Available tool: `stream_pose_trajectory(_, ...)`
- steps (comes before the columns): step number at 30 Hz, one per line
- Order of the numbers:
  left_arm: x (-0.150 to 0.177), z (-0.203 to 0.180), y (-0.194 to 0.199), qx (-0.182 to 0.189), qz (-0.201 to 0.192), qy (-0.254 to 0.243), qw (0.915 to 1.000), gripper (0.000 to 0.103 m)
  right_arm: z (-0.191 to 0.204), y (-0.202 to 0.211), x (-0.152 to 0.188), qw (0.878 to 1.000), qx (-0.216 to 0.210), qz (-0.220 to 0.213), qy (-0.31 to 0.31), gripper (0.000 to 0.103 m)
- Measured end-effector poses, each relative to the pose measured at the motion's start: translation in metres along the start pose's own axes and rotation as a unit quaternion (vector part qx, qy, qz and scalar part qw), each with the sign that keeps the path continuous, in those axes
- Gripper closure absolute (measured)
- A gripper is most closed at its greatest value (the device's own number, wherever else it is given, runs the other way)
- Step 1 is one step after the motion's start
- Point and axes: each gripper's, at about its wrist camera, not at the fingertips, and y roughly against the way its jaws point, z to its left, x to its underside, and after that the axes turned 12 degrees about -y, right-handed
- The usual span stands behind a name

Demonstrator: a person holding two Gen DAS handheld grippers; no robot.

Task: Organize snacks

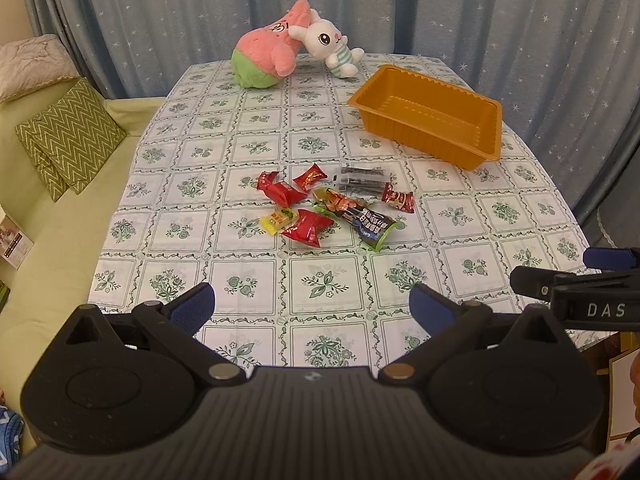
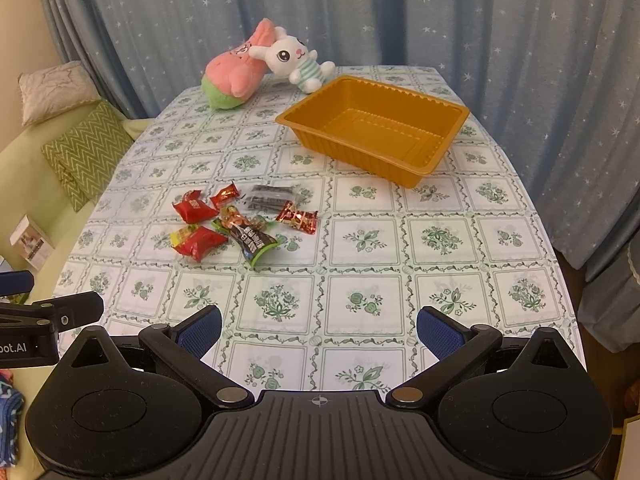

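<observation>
Several wrapped snacks lie in a loose heap mid-table: red packets point(image 1: 307, 229) point(image 2: 198, 242), a yellow candy point(image 1: 279, 219), a dark green-edged packet point(image 1: 370, 222) point(image 2: 254, 242), a clear pack of dark sticks point(image 1: 360, 178) point(image 2: 269, 198) and a red-white candy point(image 1: 397, 198) point(image 2: 298, 218). An empty orange tray point(image 1: 430, 116) point(image 2: 376, 128) stands behind them on the right. My left gripper point(image 1: 312, 306) is open and empty above the near table edge. My right gripper point(image 2: 319, 330) is open and empty, also near the front edge; it shows in the left wrist view point(image 1: 576, 284).
A pink plush point(image 1: 268, 54) point(image 2: 234, 76) and a white rabbit plush point(image 1: 330, 42) point(image 2: 296, 60) lie at the table's far edge. A green sofa with zigzag cushions point(image 1: 68, 140) point(image 2: 86, 154) is on the left. Blue starred curtains point(image 1: 400, 8) hang behind.
</observation>
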Motion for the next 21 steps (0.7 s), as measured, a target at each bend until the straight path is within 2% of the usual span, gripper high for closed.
stream_pose_trajectory(21,-0.0014,0.0,-0.0014,0.0,0.002,0.001,1.0,0.0,-0.0038,-0.0008,0.0031,1.0,-0.003,0.003,-0.001,0.0)
